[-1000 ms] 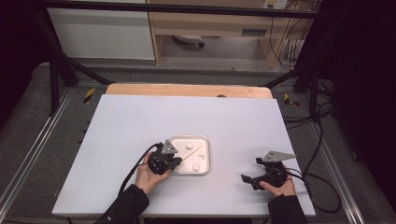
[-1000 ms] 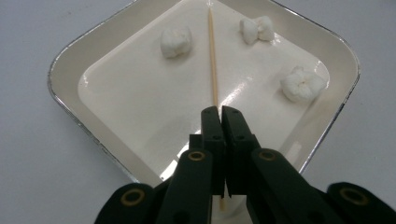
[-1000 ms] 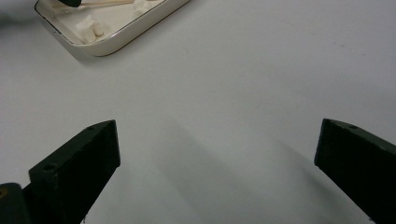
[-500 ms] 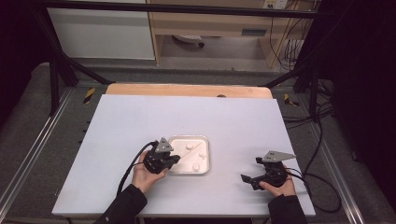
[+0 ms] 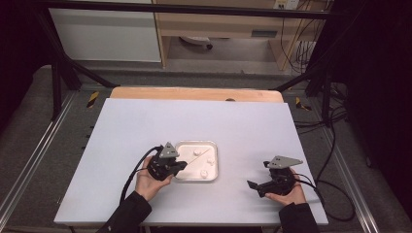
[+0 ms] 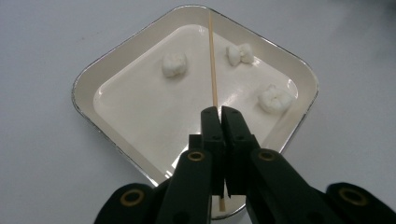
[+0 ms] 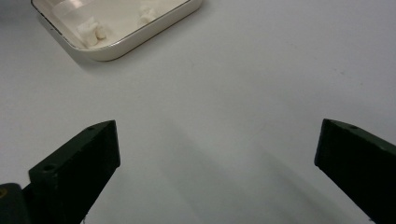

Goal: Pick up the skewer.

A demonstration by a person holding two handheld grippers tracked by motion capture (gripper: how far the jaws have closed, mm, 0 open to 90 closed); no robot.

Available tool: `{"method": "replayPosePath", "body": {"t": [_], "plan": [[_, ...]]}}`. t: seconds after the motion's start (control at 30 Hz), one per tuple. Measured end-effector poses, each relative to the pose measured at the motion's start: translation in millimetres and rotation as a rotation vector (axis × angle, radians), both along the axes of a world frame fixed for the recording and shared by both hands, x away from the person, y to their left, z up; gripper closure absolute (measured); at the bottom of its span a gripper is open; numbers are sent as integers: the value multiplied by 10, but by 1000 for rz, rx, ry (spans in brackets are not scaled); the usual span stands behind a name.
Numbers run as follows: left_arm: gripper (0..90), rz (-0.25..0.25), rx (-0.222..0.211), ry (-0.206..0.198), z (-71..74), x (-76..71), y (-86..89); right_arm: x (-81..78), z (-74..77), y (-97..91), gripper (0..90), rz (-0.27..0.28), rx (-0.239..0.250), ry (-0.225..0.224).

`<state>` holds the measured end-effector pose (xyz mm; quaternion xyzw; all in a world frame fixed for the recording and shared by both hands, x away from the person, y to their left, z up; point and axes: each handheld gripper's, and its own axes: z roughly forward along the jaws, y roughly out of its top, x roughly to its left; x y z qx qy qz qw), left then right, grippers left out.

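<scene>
Left fingers (image 6: pixel 219 116) pinching skewer (image 6: pixel 212 60), pointing ahead between tray's (image 6: pixel 88 79) marshmallows (image 6: pixel 174 64); right fingers (image 7: pixel 217 154) spread, well apart.

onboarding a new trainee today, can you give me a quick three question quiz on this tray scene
1. True or false: the left gripper is shut on the thin wooden skewer.
2. How many white lumps lie in the tray? A) one B) three C) five
3. How do the jaws of the right gripper stand, and what is between them?

Key
1. True: the skewer runs between the closed jaws and out across the tray.
2. B.
3. Wide apart, with only bare white table between them.
</scene>
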<state>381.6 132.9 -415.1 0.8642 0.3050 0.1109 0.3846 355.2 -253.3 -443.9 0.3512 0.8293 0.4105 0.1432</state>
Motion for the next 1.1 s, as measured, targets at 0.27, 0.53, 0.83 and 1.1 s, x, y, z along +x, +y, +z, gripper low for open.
{"method": "replayPosePath", "body": {"t": [0.27,0.53,0.83,1.1], "plan": [[887,-32,3,6,62,-41,-36,-26,112,147,9,39,-59,-48],[887,-70,22,10,113,-85,-110,-64,206,312,13,81,-141,-102],[887,-113,44,5,181,-119,-249,-99,310,532,28,150,-233,-173],[888,-155,69,2,242,-138,-409,-93,375,689,57,203,-305,-234]]}}
